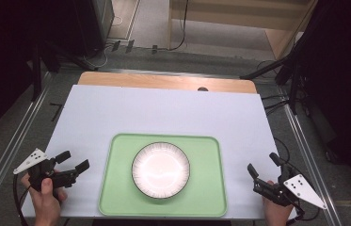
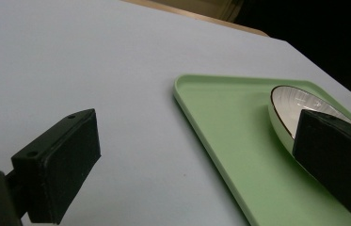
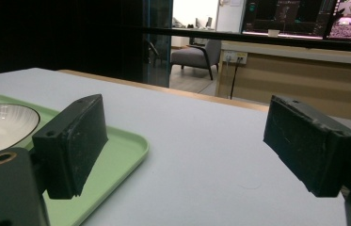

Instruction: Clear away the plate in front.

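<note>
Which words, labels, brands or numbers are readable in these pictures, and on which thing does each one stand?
None can be read.
Plate, tray, left gripper, right gripper: no writing.
Far screens in the right gripper view: writing too small and blurred.

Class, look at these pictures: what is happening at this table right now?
A person holds a left hand-held gripper and a right hand-held gripper, one at each side of a pale green plastic tray. A round white plate with a dark rim sits on the tray. Both grippers are open, touching nothing.
</note>
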`<action>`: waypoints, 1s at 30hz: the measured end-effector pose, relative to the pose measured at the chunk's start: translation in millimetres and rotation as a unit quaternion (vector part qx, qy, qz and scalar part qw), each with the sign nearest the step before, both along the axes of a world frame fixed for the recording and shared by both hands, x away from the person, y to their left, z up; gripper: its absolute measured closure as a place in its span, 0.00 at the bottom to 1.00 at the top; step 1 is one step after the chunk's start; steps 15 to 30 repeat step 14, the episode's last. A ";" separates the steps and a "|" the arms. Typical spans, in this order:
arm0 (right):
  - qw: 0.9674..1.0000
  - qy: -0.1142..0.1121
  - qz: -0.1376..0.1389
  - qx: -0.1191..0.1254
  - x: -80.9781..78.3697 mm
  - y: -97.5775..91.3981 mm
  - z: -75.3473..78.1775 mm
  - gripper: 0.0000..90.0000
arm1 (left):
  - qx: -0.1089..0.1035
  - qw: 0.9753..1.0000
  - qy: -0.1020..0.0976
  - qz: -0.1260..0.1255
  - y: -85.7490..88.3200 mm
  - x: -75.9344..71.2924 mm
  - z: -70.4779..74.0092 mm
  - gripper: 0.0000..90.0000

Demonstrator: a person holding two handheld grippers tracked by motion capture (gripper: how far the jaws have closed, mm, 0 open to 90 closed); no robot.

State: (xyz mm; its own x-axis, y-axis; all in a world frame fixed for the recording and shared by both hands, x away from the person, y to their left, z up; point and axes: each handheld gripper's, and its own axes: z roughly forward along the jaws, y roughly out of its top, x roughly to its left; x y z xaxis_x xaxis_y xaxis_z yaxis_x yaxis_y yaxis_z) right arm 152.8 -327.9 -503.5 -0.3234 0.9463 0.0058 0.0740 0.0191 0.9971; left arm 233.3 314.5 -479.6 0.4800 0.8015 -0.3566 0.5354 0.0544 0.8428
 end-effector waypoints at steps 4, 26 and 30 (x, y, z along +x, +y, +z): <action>1.000 0.000 0.000 -0.001 0.1 -0.1 0.0 0.16 | 0.000 1.000 0.000 0.003 1.3 -1.1 0.2 0.02; 1.000 0.000 -0.002 0.000 -0.3 -1.1 0.3 0.16 | 0.000 1.000 -0.003 0.001 -0.3 -2.8 0.3 0.02; 1.000 0.000 -0.002 0.000 -0.3 -1.1 0.3 0.16 | 0.000 1.000 -0.003 0.001 -0.3 -2.8 0.3 0.02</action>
